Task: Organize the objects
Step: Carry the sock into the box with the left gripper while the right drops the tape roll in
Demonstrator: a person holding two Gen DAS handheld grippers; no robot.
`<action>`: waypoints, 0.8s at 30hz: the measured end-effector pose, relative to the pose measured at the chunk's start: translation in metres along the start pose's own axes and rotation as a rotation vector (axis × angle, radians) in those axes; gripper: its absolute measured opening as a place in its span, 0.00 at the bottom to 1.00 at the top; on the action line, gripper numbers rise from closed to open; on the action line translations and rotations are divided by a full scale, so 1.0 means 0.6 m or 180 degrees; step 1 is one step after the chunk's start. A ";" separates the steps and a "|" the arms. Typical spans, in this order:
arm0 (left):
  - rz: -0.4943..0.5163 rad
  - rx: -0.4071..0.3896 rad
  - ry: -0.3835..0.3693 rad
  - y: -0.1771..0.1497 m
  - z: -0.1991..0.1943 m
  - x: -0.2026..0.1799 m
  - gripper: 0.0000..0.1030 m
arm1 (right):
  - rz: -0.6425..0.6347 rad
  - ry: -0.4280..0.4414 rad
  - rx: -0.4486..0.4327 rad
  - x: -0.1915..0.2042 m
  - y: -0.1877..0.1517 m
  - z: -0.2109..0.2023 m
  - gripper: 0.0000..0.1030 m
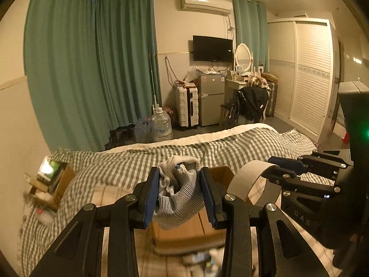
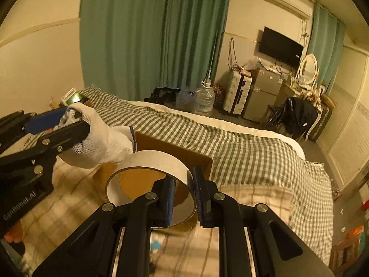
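Two grippers are loaded above the bed. The left gripper [image 1: 179,194] pinches a bunched white knit glove [image 1: 178,192] between its blue pads; the glove's long axis runs roughly along the fingers, with the cuff end hanging toward the right gripper. Directly under and ahead of it sits an open cardboard box [image 1: 189,230] on the checked blanket [image 1: 129,161]. The right gripper [image 2: 183,198] clamps the wall of a wide cardboard ring [image 2: 150,161], one finger inside, one outside; the ring's open axis tilts up toward the camera, and it hangs beside the box [image 2: 175,147], near its front edge. The glove [image 2: 96,140] nearly touches the ring's far rim. Beyond the bed stand green curtains [image 1: 92,69], water jugs [image 1: 161,124], a suitcase [image 1: 186,106] and a small fridge [image 1: 211,99].
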State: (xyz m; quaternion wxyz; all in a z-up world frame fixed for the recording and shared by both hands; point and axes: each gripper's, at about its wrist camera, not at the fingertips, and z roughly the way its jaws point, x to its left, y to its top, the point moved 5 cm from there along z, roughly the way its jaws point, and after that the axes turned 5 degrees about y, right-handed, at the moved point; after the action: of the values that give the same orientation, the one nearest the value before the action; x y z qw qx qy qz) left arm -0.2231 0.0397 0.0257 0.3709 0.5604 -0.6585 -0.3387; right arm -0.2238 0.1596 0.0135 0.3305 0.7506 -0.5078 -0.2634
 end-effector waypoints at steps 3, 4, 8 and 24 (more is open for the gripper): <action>0.0016 0.0063 0.0012 0.007 0.056 -0.006 0.35 | 0.0068 0.0034 0.0050 -0.028 0.014 0.055 0.14; 0.0033 0.0103 0.0003 0.008 0.079 -0.010 0.35 | 0.0091 0.0046 0.0082 -0.038 0.018 0.080 0.14; 0.0097 0.0294 -0.0035 -0.015 0.155 -0.023 0.35 | 0.0093 0.0056 0.0202 -0.065 0.013 0.152 0.11; 0.0086 0.0652 -0.0129 -0.087 0.214 -0.009 0.55 | 0.0196 0.0341 0.0240 -0.060 -0.042 0.216 0.24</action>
State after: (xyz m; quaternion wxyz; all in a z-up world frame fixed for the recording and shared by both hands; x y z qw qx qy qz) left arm -0.3086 0.0412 -0.0835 0.3028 0.5795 -0.7045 -0.2759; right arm -0.3163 0.1705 -0.0872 0.3366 0.7596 -0.5219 -0.1933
